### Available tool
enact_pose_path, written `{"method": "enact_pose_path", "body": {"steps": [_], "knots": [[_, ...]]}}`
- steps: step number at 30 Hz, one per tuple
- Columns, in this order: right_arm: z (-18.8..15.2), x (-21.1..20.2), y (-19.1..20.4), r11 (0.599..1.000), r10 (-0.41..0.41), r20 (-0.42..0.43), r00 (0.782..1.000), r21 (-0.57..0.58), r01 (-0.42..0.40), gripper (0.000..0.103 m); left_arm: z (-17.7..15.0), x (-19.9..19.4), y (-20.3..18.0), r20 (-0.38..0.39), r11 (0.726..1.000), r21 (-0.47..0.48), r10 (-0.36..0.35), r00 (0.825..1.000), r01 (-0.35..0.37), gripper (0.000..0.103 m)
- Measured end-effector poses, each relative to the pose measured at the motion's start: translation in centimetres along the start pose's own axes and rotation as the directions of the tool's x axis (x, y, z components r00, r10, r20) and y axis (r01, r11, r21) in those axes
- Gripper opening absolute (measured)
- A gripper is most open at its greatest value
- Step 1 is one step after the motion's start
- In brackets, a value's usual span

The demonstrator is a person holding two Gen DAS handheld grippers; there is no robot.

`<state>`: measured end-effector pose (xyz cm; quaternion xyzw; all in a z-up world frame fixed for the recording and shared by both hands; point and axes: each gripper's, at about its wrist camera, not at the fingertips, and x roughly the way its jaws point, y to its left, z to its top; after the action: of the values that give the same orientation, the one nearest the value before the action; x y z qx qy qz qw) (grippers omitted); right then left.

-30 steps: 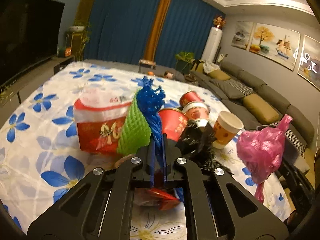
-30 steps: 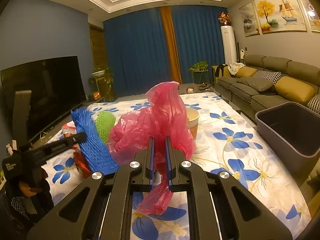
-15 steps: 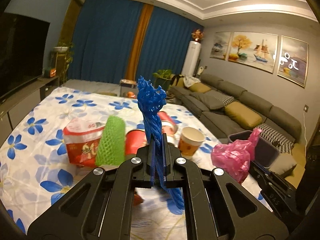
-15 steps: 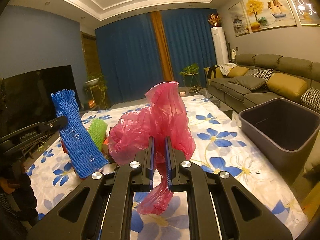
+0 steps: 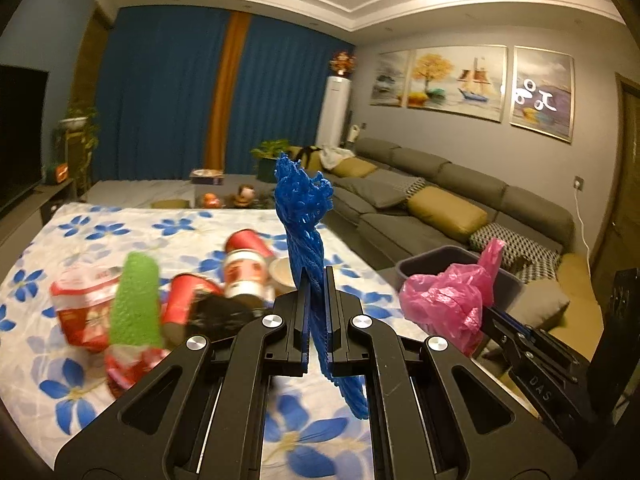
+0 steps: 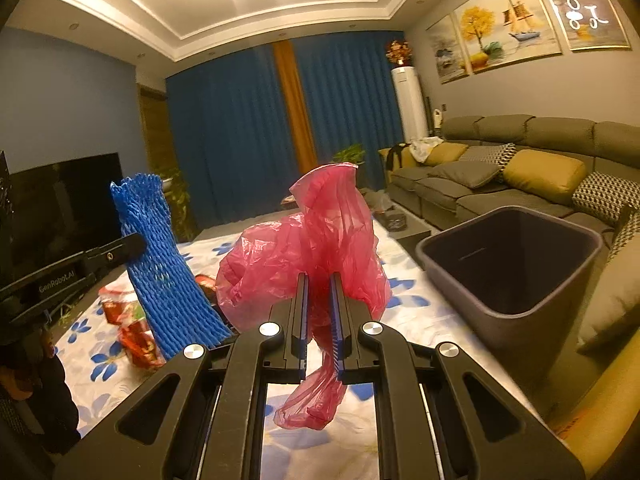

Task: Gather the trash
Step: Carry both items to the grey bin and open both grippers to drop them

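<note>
Tools both clamped tight, left tool (image 5: 316,312) on blue foam net (image 5: 304,216), right tool (image 6: 319,316) on pink bag (image 6: 316,240), so I'd get each fully over the grey bin (image 6: 516,280) before letting go.

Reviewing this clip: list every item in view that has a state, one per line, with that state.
left gripper: shut on blue foam net
blue foam net: held, lifted off the table
right gripper: shut on pink plastic bag
pink plastic bag: held, crumpled, hanging
grey bin: upright, open; no trash visible inside
red cups: lying tipped on the table
</note>
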<state>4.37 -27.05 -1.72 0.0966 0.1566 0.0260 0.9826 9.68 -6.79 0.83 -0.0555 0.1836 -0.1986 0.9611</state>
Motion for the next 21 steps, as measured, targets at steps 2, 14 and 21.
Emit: {"method": "enact_pose_path", "body": {"steps": [2,14,21], "knots": [[0.3,-0.2,-1.0,1.0,-0.021,0.01,1.0,0.006,0.021,0.011,0.0,0.6,-1.1,-0.002,1.0,0.014,-0.018,1.0,0.018,0.005],[3.3,-0.7,-7.5,0.986,-0.166,0.079,0.983,0.033,0.164,0.011,1.5,5.6,-8.4,-0.016,0.986,0.071,-0.15,0.989,0.151,0.005],[5.1,-0.4,-11.0,0.968,-0.249,0.107,0.963,0.06,0.243,0.011,2.7,9.7,-13.7,-0.009,0.971,0.116,-0.211,0.978,0.21,0.005]]}}
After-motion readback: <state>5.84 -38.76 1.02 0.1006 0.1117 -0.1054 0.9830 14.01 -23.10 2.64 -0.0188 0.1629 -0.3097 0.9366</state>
